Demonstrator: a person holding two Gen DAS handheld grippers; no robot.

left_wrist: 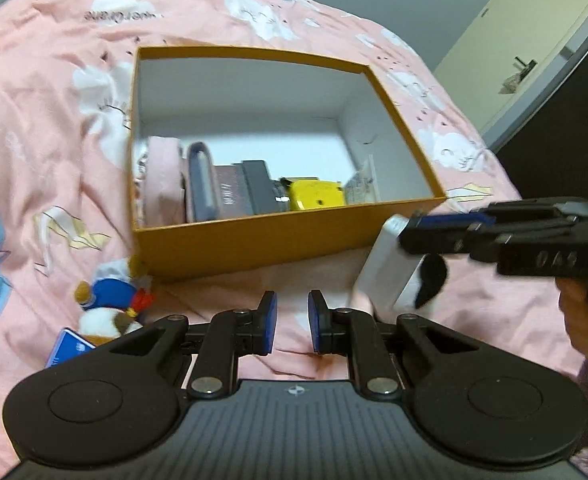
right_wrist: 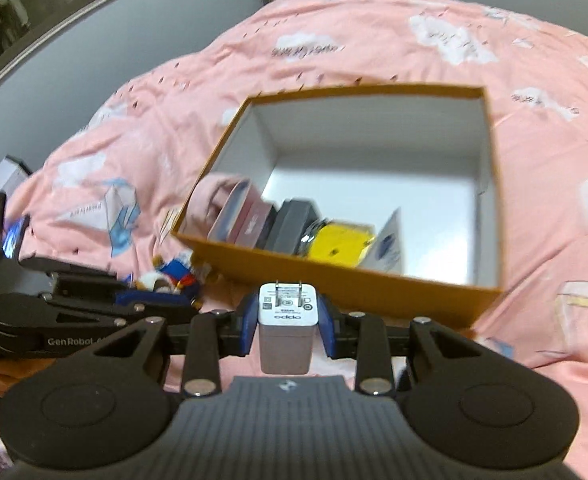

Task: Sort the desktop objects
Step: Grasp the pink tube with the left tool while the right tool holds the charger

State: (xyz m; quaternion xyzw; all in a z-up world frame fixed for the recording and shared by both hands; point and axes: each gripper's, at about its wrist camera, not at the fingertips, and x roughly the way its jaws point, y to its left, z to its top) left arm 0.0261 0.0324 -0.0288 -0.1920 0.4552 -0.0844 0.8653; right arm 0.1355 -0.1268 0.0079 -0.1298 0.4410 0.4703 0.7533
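In the left wrist view, a blue card [left_wrist: 68, 350] peeks out at the lower left edge beside a plush duck toy [left_wrist: 112, 300] lying on the pink bedspread [left_wrist: 46, 128], just off the near left corner of the orange box [left_wrist: 254, 244]. The box fills the middle of the frame, open on top, with a row of items against its near wall: a pink pouch [left_wrist: 160, 184] at the left, then a grey case [left_wrist: 202, 180], a dark flat box [left_wrist: 260, 188] and a yellow toy [left_wrist: 318, 196] towards the right. At the bottom centre the left gripper [left_wrist: 292, 322] has its blue pads parted with nothing between them, above the bedspread. At the right the right gripper [left_wrist: 408, 234] reaches in from the frame edge, clamped on a white charger [left_wrist: 382, 272] just outside the box's near right corner. In the right wrist view the left gripper [right_wrist: 150, 300] lies at the lower left, near the plush duck toy [right_wrist: 172, 276]; in the lower centre the right gripper [right_wrist: 288, 320] presses both blue pads against the white charger [right_wrist: 288, 320], prongs pointing towards the orange box [right_wrist: 334, 284] just ahead.
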